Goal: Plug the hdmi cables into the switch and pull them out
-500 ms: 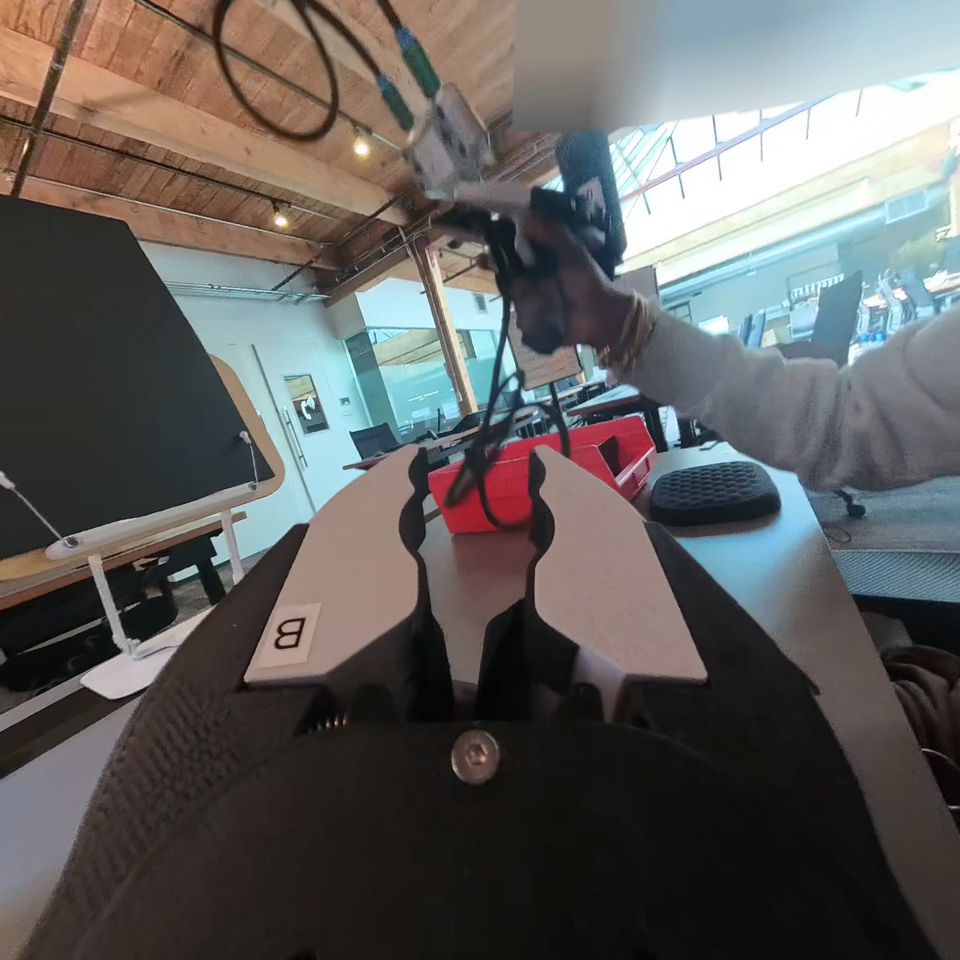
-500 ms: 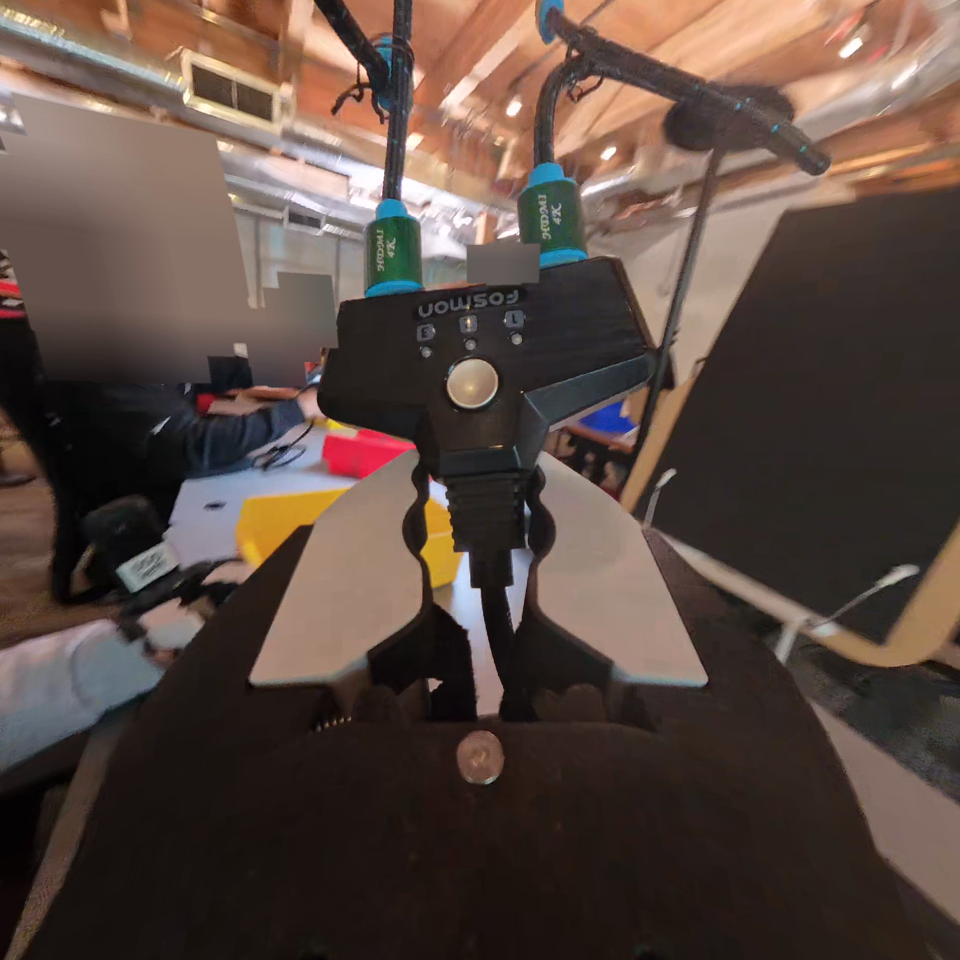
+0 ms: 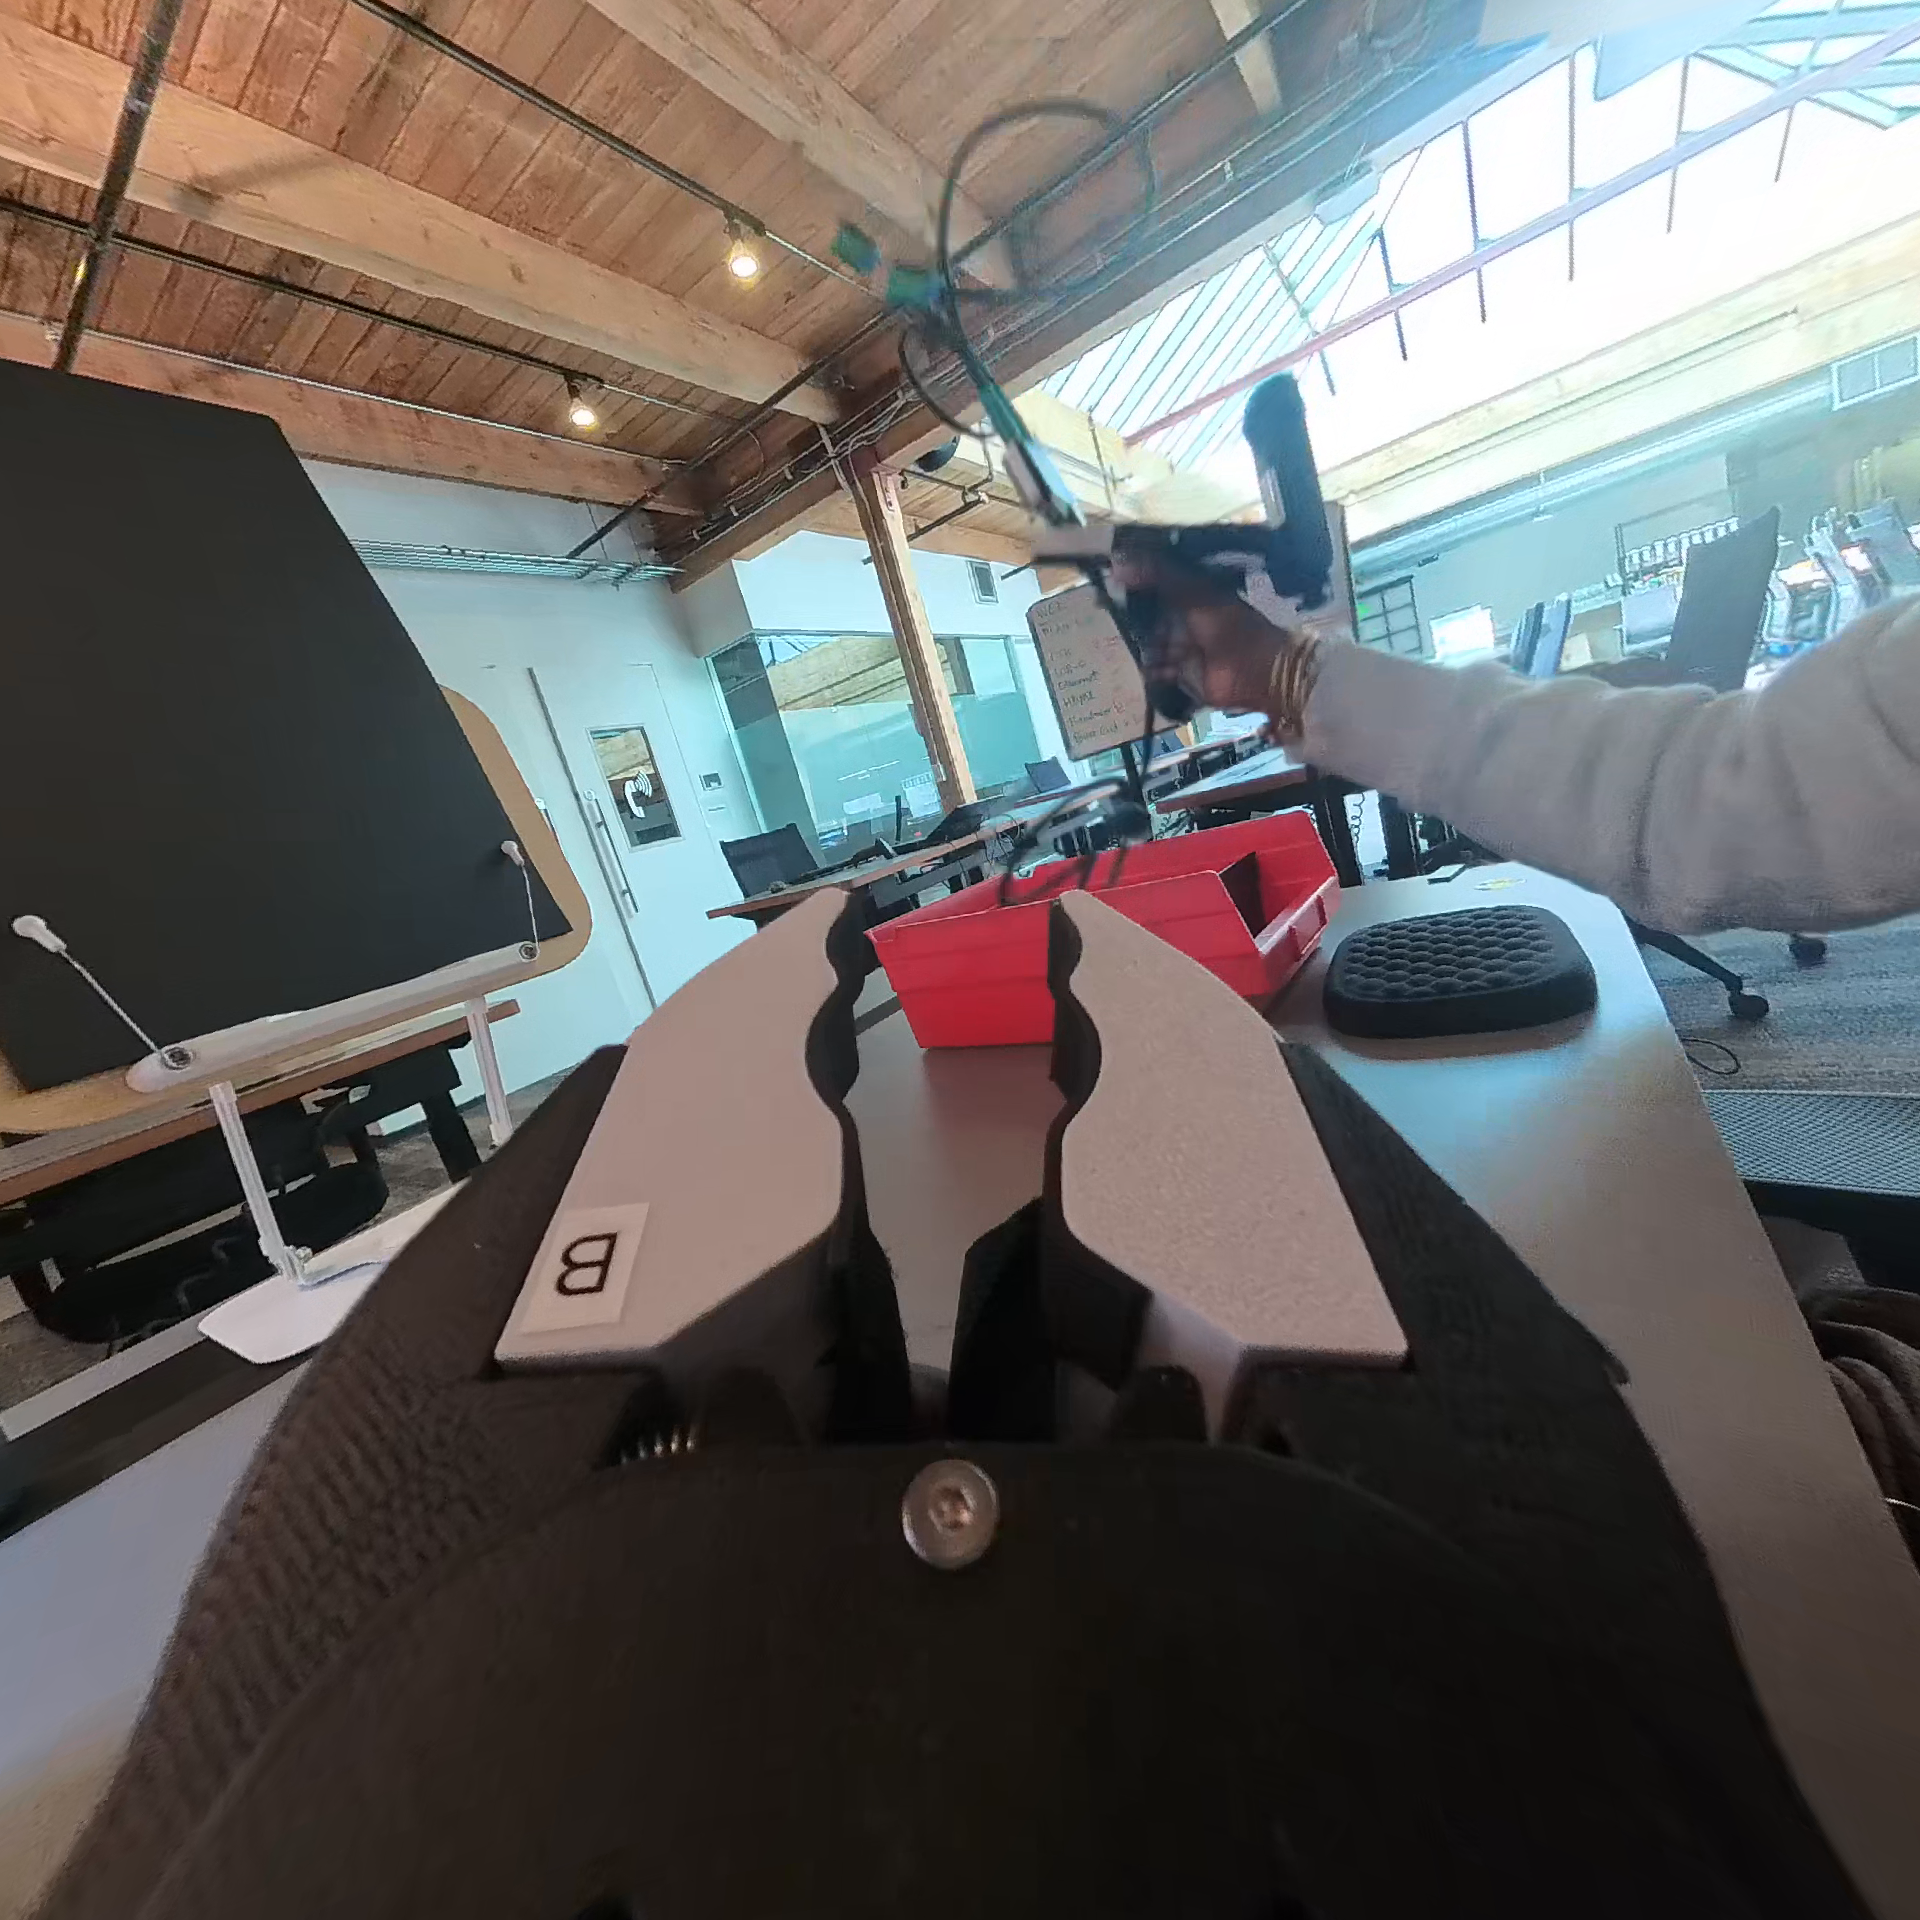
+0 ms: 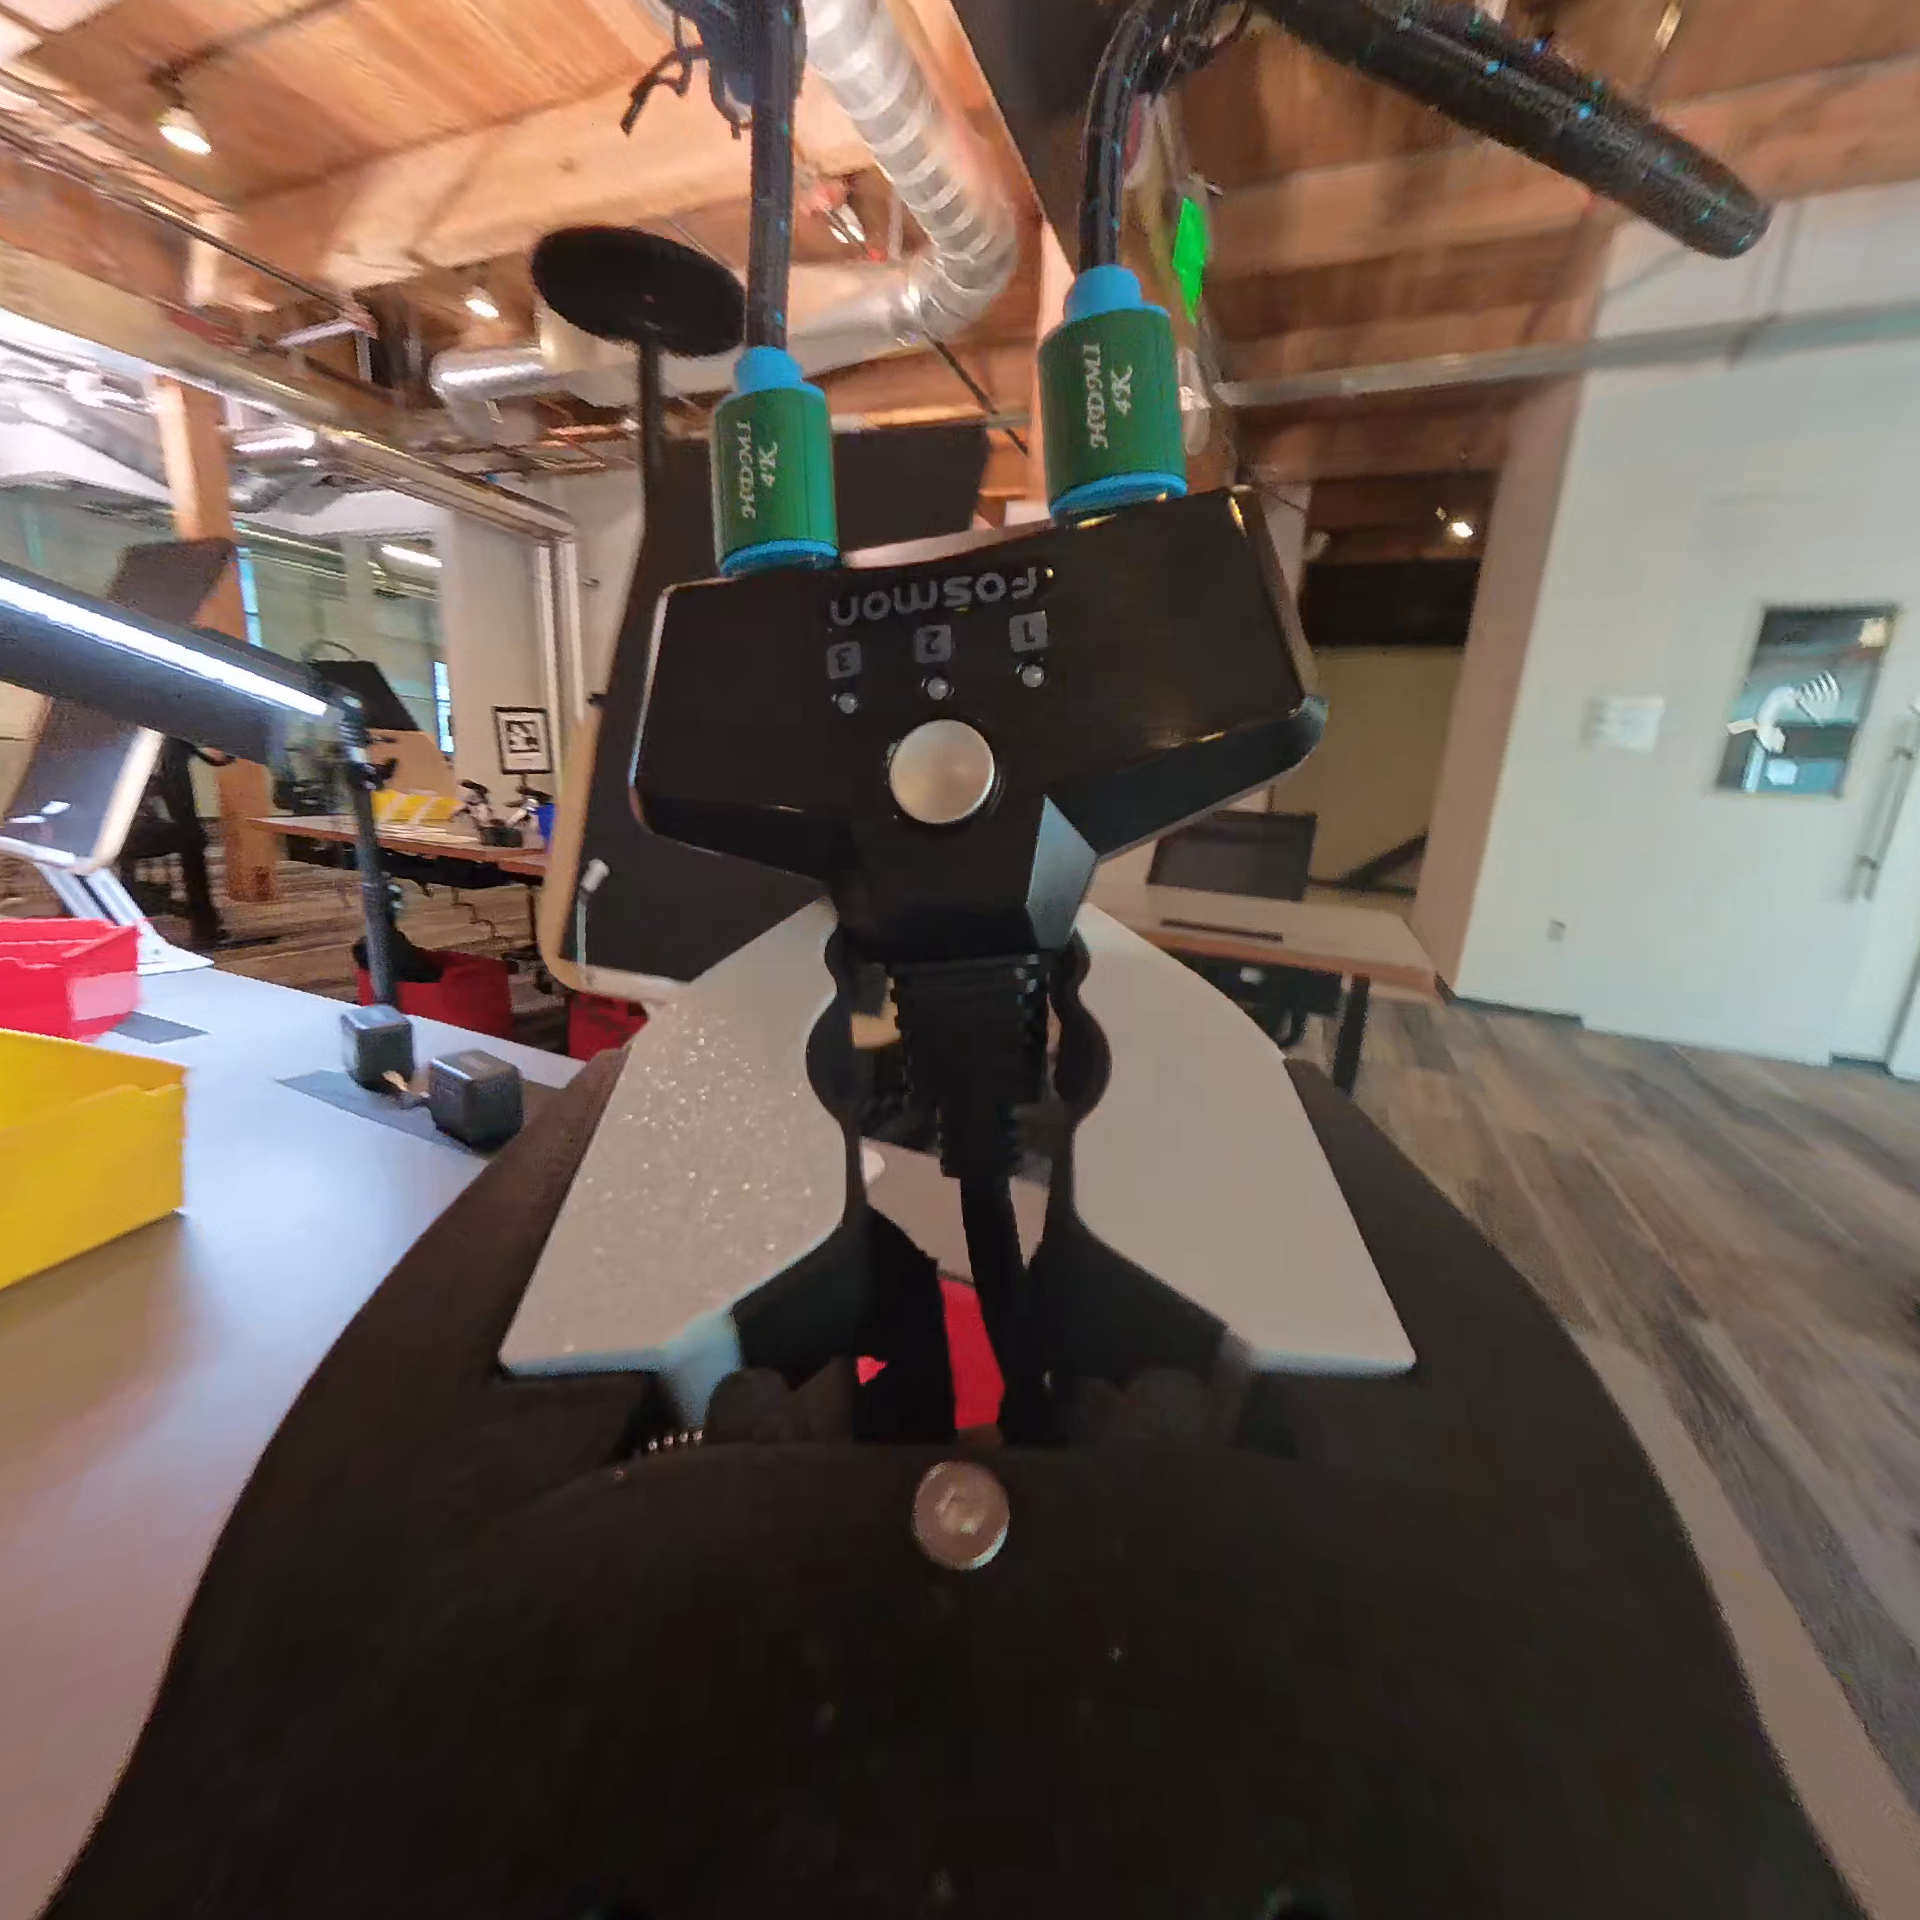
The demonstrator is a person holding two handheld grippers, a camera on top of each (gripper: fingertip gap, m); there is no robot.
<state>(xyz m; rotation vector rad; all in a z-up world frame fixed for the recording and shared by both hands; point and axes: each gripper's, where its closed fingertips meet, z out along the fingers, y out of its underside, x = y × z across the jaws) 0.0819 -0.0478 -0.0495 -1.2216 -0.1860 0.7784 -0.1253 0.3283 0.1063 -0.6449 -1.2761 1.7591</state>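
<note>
While the left gripper sits low over the grey table, fingers spread with nothing between them, a red bin stands straight ahead of its tips and a black perforated pad lies just right of the bin. Black board on a white stand to the left, well apart. Dark thin cable loops drape into the red bin from above; rest of its contents not visible.

Right wrist view: a yellow bin sits at left on the table, inside hidden. Second red bin behind it, contents not visible. Two small dark cubes lie nearer the gripper.

Right gripper is raised high above the table, pinching the switch by the ribbed collar of its own black lead; switch body sits just past the fingertips, button face toward the camera. Two hdmi cables with green, blue-ringed plugs are seated in the switch's far edge, left and right, braided cords running upward out of frame. In the left wrist view, switch and cables show small and blurred above the red bin, held up by the person's sleeved arm.
</note>
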